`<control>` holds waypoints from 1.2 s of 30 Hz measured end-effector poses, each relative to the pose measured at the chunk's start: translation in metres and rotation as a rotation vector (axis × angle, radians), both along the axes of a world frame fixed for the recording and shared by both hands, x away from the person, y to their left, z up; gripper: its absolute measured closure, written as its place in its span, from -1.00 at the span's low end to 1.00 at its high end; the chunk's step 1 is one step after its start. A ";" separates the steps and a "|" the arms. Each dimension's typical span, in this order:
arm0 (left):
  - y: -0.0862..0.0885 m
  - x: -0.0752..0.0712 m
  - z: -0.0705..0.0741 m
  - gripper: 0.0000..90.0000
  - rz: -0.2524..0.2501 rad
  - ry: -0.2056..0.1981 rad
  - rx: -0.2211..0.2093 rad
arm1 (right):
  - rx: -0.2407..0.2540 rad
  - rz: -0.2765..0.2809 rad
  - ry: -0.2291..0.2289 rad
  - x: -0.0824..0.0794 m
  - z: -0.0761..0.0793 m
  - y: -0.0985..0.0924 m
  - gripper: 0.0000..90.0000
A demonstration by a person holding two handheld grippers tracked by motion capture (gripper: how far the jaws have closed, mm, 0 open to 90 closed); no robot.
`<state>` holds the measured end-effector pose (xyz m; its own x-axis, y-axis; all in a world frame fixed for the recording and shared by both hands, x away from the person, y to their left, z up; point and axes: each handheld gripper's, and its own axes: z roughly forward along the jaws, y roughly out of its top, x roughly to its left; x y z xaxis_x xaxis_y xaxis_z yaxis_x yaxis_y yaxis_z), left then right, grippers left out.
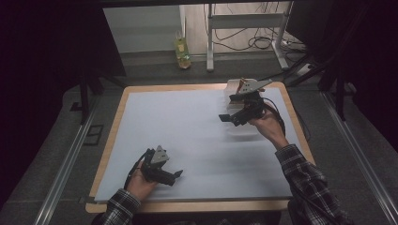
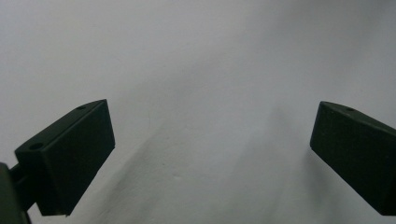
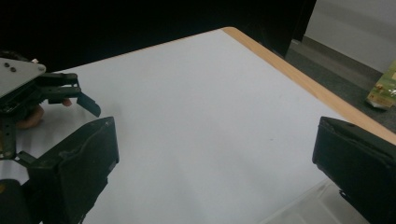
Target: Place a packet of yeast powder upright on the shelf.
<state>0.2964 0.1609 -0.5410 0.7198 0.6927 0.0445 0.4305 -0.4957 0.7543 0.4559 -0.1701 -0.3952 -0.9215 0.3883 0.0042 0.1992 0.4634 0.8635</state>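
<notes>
My left gripper (image 1: 176, 177) rests low on the white sheet (image 1: 187, 136) near the table's front left, held by a hand in a plaid sleeve. Its jaws stand wide apart in the left gripper view, open (image 2: 212, 140), with bare sheet between them. My right gripper (image 1: 226, 118) hovers at the back right, pointing left, also open (image 3: 215, 154) with nothing between its jaws. A pale, see-through plastic thing (image 1: 244, 132) lies under and beside it, and its edge (image 3: 317, 207) appears at the bottom of the right gripper view. There the left gripper (image 3: 81, 100) shows far off.
The wooden table edge (image 1: 197, 205) frames the sheet. Beyond the far edge, on the floor, stands a yellowish bottle (image 1: 182, 51) (image 3: 383, 88), with white desk legs (image 1: 210, 42) and cables behind it. Metal rails (image 1: 65, 164) run along both sides.
</notes>
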 end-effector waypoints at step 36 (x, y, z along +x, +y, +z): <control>0.009 0.000 0.005 -1.00 0.029 -0.032 -0.107 | -0.004 -0.050 0.072 -0.054 -0.037 -0.023 -1.00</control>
<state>0.2966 0.1694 -0.5359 0.6985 0.7155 -0.0080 0.4186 -0.3995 0.8156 0.4018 -0.1932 -0.4326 -0.8983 0.4340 0.0683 0.2839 0.4549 0.8441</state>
